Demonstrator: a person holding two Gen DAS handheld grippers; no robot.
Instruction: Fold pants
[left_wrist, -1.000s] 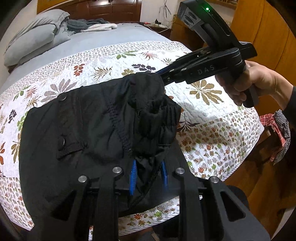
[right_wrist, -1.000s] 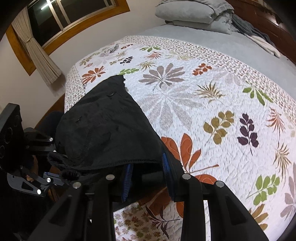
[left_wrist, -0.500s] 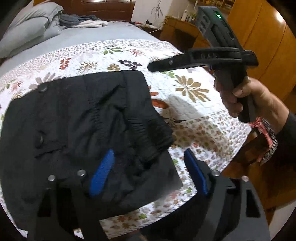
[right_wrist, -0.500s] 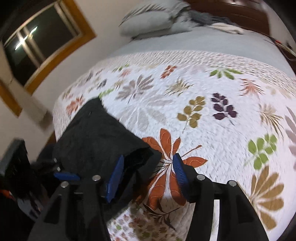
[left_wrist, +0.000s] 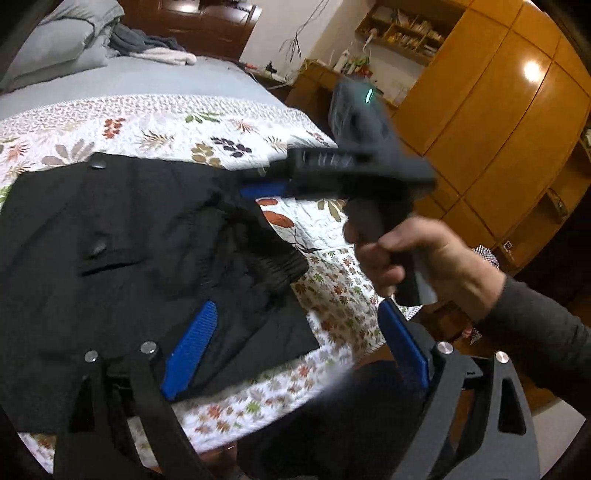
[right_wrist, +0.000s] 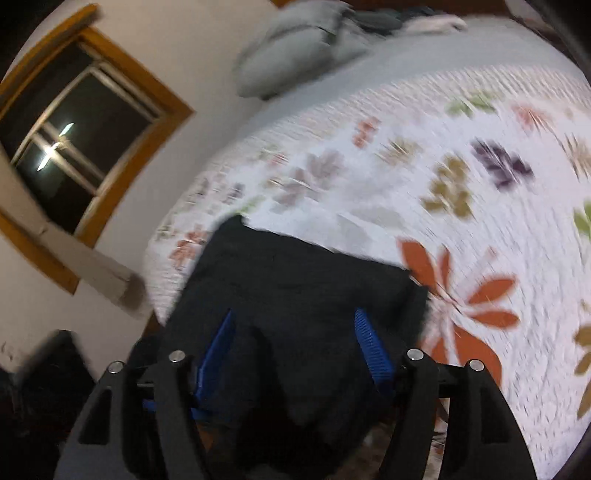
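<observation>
Still, black pants (right_wrist: 295, 295) motion-blurred, near edge behind fingers (right_wrist: 369, 343).

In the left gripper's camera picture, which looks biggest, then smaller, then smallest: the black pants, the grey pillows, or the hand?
1. black pants
2. and 3. the hand and the grey pillows look about alike; the hand is much nearer the camera, so I won't rank them.

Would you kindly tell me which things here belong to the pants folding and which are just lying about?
Job:
black pants
left gripper, open
right gripper, open
floral quilt, the folding surface

Lying about:
grey pillows
clothes by the headboard
</observation>
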